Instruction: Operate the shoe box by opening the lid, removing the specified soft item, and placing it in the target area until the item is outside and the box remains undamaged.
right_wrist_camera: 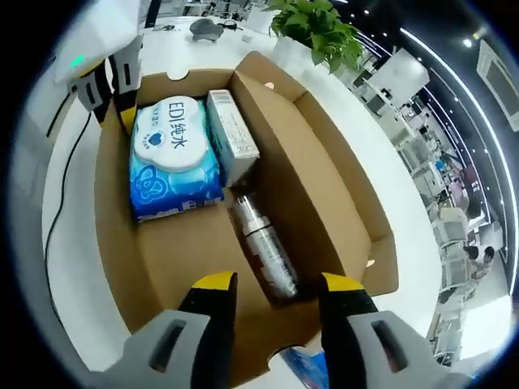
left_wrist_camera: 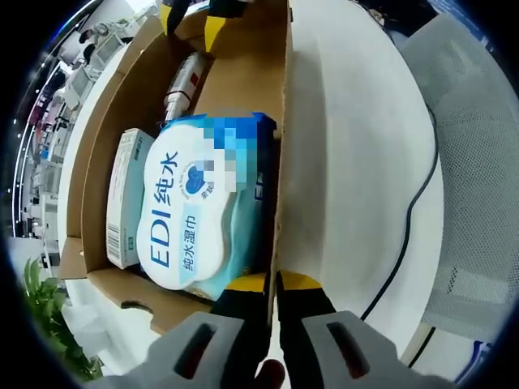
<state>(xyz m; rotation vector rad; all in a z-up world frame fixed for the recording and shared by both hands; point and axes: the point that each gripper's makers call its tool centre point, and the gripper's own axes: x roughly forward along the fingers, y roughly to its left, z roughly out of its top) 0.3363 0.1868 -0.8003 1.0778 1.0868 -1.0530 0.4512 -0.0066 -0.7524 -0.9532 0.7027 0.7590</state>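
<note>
The cardboard shoe box (right_wrist_camera: pixel 324 138) lies open on a white table, its lid folded out to one side. Inside it are a blue-and-white soft pack of wet wipes (right_wrist_camera: pixel 170 158), a small white carton (right_wrist_camera: pixel 233 134) and a silver bottle (right_wrist_camera: pixel 265 247). My left gripper (left_wrist_camera: pixel 274 284) is shut on the box's side wall (left_wrist_camera: pixel 281 146), right beside the wipes pack (left_wrist_camera: pixel 203 203). It also appears at the box's far corner as the left gripper (right_wrist_camera: pixel 113 93). My right gripper (right_wrist_camera: pixel 280 284) stands open above the near end of the box, over the bottle; its yellow fingertips (left_wrist_camera: pixel 212 28) are at the far end.
A black cable (left_wrist_camera: pixel 405 235) trails over the white table (left_wrist_camera: pixel 349 121) beside the box, with a grey mesh chair (left_wrist_camera: pixel 478 162) beyond. A potted plant (right_wrist_camera: pixel 316 28) stands past the box's far end. Office desks fill the background.
</note>
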